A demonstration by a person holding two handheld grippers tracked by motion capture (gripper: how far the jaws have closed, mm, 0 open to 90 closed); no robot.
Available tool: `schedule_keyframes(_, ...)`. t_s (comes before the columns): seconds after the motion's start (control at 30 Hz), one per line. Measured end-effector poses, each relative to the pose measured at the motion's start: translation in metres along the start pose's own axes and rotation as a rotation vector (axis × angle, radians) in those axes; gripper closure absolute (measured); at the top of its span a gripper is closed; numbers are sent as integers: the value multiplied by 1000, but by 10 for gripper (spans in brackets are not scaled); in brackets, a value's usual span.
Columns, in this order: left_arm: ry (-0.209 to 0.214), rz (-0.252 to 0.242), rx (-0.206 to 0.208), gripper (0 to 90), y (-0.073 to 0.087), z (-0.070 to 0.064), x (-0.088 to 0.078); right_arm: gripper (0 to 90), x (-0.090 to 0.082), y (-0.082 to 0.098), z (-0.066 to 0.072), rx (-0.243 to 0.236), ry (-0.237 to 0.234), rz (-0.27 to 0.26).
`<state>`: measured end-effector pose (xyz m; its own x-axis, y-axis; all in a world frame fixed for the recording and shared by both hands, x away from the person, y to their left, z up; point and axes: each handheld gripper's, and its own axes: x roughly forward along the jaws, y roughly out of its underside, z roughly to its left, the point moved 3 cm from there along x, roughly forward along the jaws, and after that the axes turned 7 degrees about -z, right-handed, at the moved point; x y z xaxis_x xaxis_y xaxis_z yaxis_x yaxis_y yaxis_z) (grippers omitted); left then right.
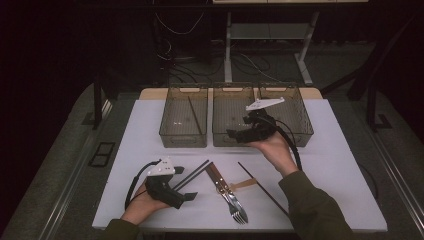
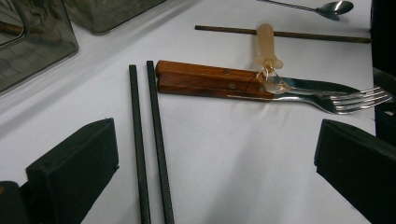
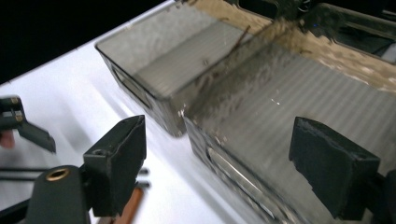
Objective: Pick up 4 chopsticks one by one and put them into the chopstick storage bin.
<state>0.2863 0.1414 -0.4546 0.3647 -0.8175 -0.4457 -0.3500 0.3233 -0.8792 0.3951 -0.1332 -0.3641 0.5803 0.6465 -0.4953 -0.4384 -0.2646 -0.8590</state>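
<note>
The pair of black chopsticks (image 2: 149,140) lies on the white desk (image 1: 325,165) just ahead of the left gripper (image 1: 192,196), side by side and touching or nearly so. In the left gripper view their long axis runs straight away from the camera, between the two jaws but nearer the left one. The jaws stand wide apart with nothing between the pads, and the gripper rests low over the desk.

Just beyond the chopsticks lie a knife (image 2: 210,74) and a fork (image 2: 345,100) with wooden handles, packed against each other, their length running across the chopsticks' line. A small pale-handled utensil (image 2: 266,44) rests over them, and a single thin stick (image 1: 262,187) lies farther right, at a slant.

The right gripper (image 1: 234,134) hangs over the near wall of the middle bin (image 1: 220,137), its jaws spread wide and empty. Three smoky clear bins stand in a row at the back of the desk; the left bin (image 1: 172,135) already holds one thin dark stick (image 1: 195,114), leaning along its length.

The left hand is plainly nearer the chopsticks. As I judge it, a pickup would call for the jaws to close across the pair's width, so the gripper needs to shift a little toward them to centre the sticks, and take both together rather than pinch only one.
</note>
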Motion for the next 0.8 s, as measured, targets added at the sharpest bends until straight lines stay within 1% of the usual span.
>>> schedule_keyframes(0.17,0,0,5,0,0,0,0,149,-13,14,-3,4,10,11)
schedule_keyframes(0.23,0,1,3,0,0,0,0,149,-18,21,-4,3,6,6)
schedule_keyframes(0.3,0,1,2,0,0,0,0,149,-23,28,-5,4,4,17)
schedule_keyframes(0.37,-2,2,4,0,0,0,1,150,-28,35,-6,-2,14,21)
schedule_keyframes(0.43,-3,1,3,0,0,0,0,150,-32,42,-7,-5,4,37)
schedule_keyframes(0.5,-4,2,-3,0,0,0,0,151,-37,50,-7,4,-7,43)
schedule_keyframes(0.63,-3,4,5,0,0,0,1,160,-48,66,-5,-7,-24,58)
schedule_keyframes(0.8,-9,1,-7,0,0,0,1,160,-60,87,-4,-21,-19,86)
